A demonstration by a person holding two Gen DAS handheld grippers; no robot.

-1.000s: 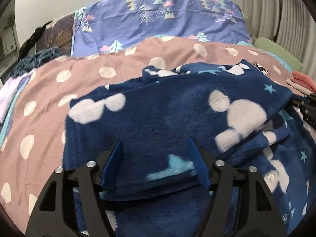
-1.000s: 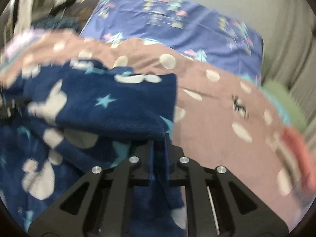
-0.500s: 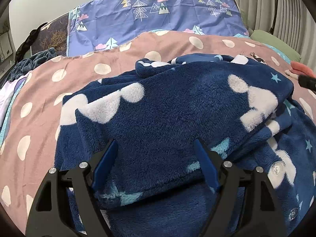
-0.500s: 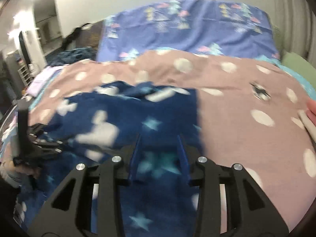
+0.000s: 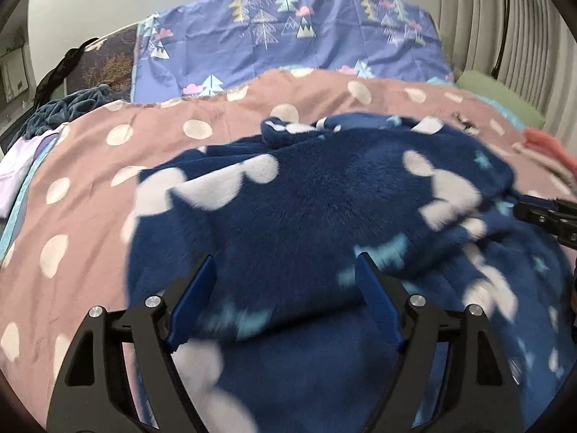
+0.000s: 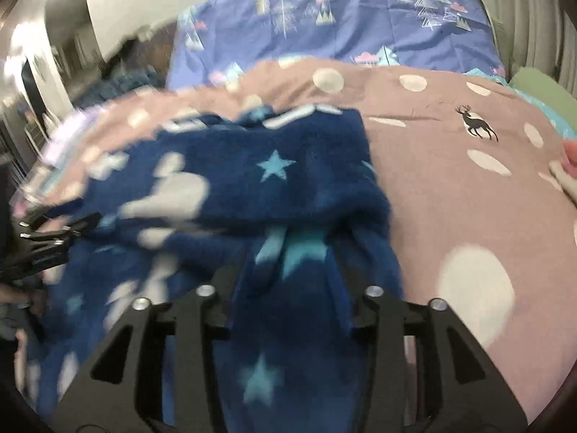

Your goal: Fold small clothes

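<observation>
The left gripper (image 5: 285,299) stood released, its blue pads (image 5: 194,303) wide apart over the navy fleece garment (image 5: 324,216), as they were half a second before. One second before, the right gripper (image 6: 288,281) was clenched on an edge of the fleece; now its fingers were spread, with the cloth lying between them and not pinched. The upper layer of the garment lay folded over the lower one, so I judged that one fold was just laid down and let go.

The garment rested on the near part of the pink dotted bedcover (image 5: 108,187), a little toward the right in the left wrist view. The near edge still looked loose and uneven, so a smoothing or a second fold probably remained.

Far behind was a purple sheet with trees (image 5: 288,47). At the far left lay a dark grey cloth (image 5: 61,108) and a pale lilac cloth (image 5: 14,169). At the right lay a green cushion (image 5: 505,97) and coral folded clothes (image 5: 548,148), close to the garment; a wide fold to the right could touch them. Both views were blurred by motion.
</observation>
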